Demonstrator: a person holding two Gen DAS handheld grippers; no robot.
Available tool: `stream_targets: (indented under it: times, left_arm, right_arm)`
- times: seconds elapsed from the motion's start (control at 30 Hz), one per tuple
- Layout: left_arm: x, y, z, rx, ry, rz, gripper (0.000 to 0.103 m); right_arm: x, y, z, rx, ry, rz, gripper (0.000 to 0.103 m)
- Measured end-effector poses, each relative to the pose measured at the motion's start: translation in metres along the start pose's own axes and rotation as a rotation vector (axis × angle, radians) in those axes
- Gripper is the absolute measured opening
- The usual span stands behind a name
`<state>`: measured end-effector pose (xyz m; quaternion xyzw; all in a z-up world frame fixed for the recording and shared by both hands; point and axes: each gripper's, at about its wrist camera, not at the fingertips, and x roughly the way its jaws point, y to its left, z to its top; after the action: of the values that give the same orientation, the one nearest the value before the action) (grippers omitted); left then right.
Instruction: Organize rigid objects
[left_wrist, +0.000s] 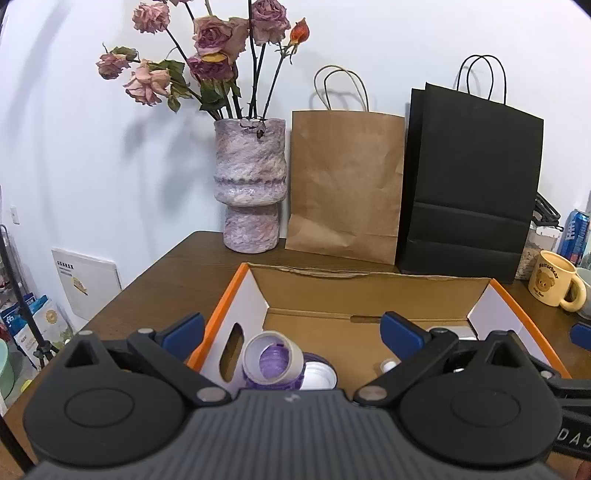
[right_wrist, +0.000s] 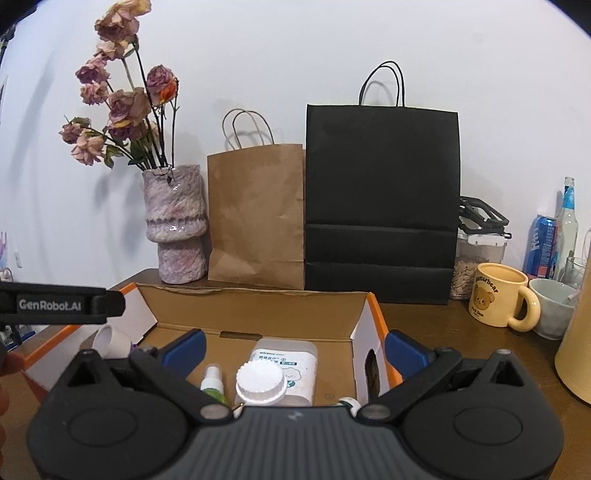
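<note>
Two fisheye views look forward over an open cardboard box on a brown counter against a white wall. Left wrist view: the left claw (left_wrist: 293, 330) hangs over the near edge of the box (left_wrist: 369, 291), its blue-tipped fingers (left_wrist: 184, 330) spread wide apart and holding nothing. Between them, in the box's left part, a purple bottle (left_wrist: 273, 365) lies on its side with its open mouth toward the camera, and a white lid (left_wrist: 319, 374) sits just beside it on the right. The box has orange edges and white side walls, the left wall with an oval handle hole. Behind the box stand a mottled purple vase (left_wrist: 251, 184) of dried roses, a brown paper bag (left_wrist: 345, 184) and a black paper bag (left_wrist: 469, 177), side by side along the wall. At far right sit a yellow bear mug (left_wrist: 554, 282) and a blue can (left_wrist: 576, 236). Right wrist view: the right claw (right_wrist: 295, 350) is also spread wide and empty, over the box's right part. Between its fingers, inside the box (right_wrist: 258, 306), lie a clear flat container (right_wrist: 286, 363) with a blue-and-white label, a white ribbed cap (right_wrist: 260, 384) in front of it, and a small green spray bottle (right_wrist: 212, 382) to the left. The other gripper's strap, printed GenRobot.AI, enters from the left edge above a white tube opening. Right of the box stand the mug (right_wrist: 496, 299), a pale cup (right_wrist: 554, 306), the can (right_wrist: 541, 243) and a glass bottle (right_wrist: 569, 221).
</note>
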<state>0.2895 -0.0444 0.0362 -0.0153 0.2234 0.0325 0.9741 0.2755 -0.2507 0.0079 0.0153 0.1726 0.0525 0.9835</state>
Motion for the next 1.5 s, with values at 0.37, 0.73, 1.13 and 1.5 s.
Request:
stream_targets:
  times: [0.37,0.73,1.13,1.5]
  left_arm:
    - [-0.053,0.024,-0.010,-0.006,-0.017,0.012,0.103]
    - [-0.118,0.042,-0.043,0.021,0.001,0.008,0.103]
    - [-0.171,0.046,-0.084,0.037,0.033,-0.011,0.103]
    - [-0.192,0.041,-0.105,0.068,0.054,-0.028,0.103]
  right_arm:
    - [-0.057,0.002,-0.004,-0.012,-0.027,0.018,0.103]
    - [-0.128,0.011,-0.020,-0.008,-0.033,0.041,0.103]
    - [-0.191,0.025,-0.046,-0.017,-0.037,0.062,0.103]
    - [-0.213,0.027,-0.066,-0.016,-0.005,0.065,0.103]
